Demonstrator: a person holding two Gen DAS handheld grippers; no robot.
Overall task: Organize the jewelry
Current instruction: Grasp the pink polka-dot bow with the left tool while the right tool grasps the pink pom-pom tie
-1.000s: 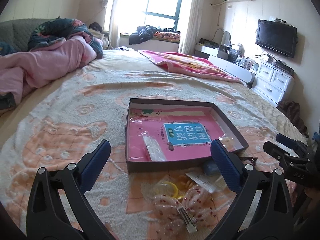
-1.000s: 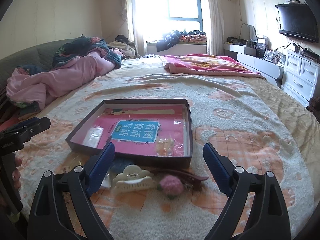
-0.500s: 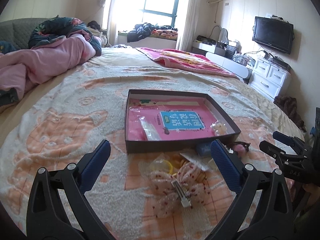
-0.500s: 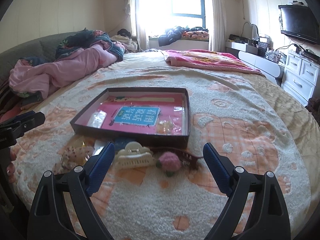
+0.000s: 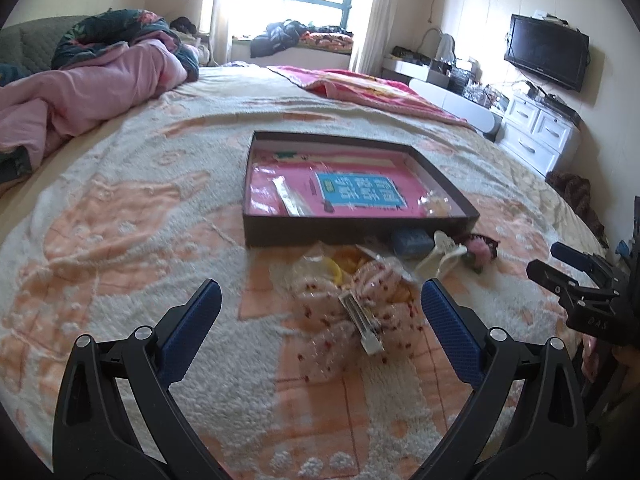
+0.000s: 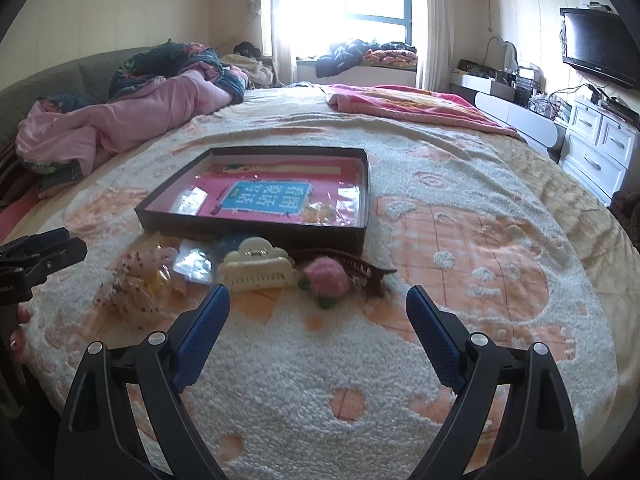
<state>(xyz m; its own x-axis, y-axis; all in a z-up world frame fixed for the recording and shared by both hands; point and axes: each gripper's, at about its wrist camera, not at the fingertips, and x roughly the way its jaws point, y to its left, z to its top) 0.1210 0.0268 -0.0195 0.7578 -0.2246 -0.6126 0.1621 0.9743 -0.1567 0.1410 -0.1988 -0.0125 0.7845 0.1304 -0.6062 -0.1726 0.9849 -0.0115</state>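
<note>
A shallow dark box [image 5: 352, 229] [image 6: 256, 232] with a pink lining lies on the bed and holds small clear bags. In front of it lie a spotted bow clip [image 5: 360, 304] [image 6: 128, 292], a yellow ring [image 5: 334, 270], a cream claw clip [image 6: 258, 266] [image 5: 440, 256], a pink pom-pom clip [image 6: 326, 276] [image 5: 480, 250], a brown clip [image 6: 360, 270] and a blue item [image 5: 412, 240]. My left gripper [image 5: 320, 316] is open and empty just short of the bow clip. My right gripper [image 6: 318, 320] is open and empty just short of the pom-pom clip.
The bed has a cream and peach blanket [image 6: 460, 240]. Pink bedding [image 5: 80, 96] is piled at the far left. A pink blanket [image 6: 408, 104] lies at the far side. White drawers [image 6: 600, 148] and a TV [image 5: 546, 56] stand at the right.
Both grippers have drawn back toward the near edge of the bed and risen. The box and the items now sit farther ahead. Both stay open.
</note>
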